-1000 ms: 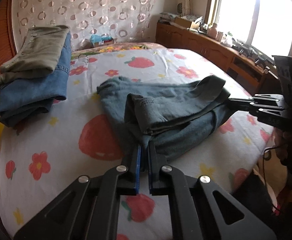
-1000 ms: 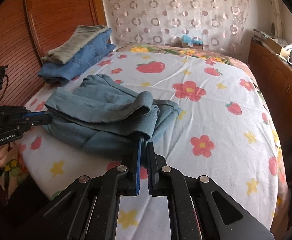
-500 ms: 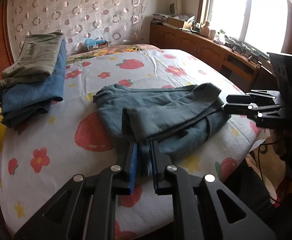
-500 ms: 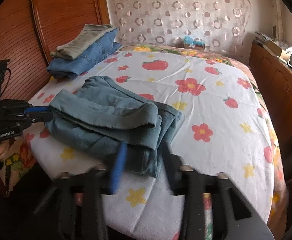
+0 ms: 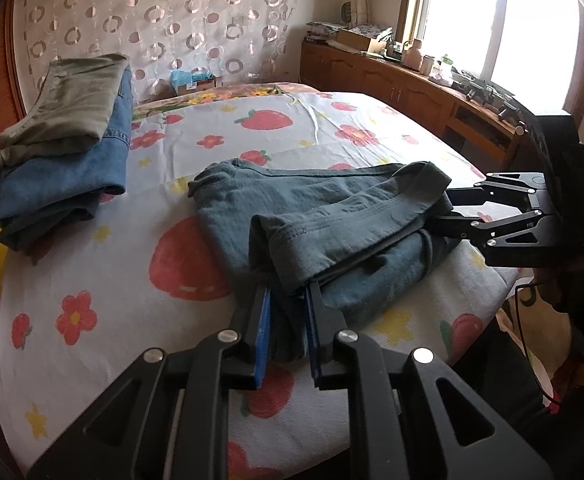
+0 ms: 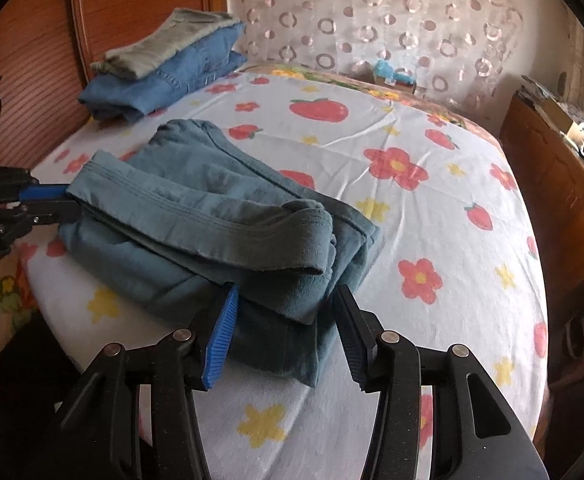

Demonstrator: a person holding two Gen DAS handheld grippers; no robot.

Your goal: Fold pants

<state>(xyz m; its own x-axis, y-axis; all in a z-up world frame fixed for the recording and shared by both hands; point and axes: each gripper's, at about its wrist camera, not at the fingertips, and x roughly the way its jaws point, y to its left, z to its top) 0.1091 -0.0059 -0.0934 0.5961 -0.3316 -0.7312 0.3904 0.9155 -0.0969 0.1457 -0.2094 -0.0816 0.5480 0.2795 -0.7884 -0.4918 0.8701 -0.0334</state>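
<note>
While soft, thick-hemmed teal pants (image 5: 332, 216) lie folded, both claws gape.

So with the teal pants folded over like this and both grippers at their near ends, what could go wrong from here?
1. The left gripper has its jaws part open with a fold of the teal pants between them; pulling back could drag that layer askew.
2. The right gripper is wide open, so the top flap lies unheld and may slump.
3. The pants sit near the edge of the bed, and a tug might slide them off.
</note>
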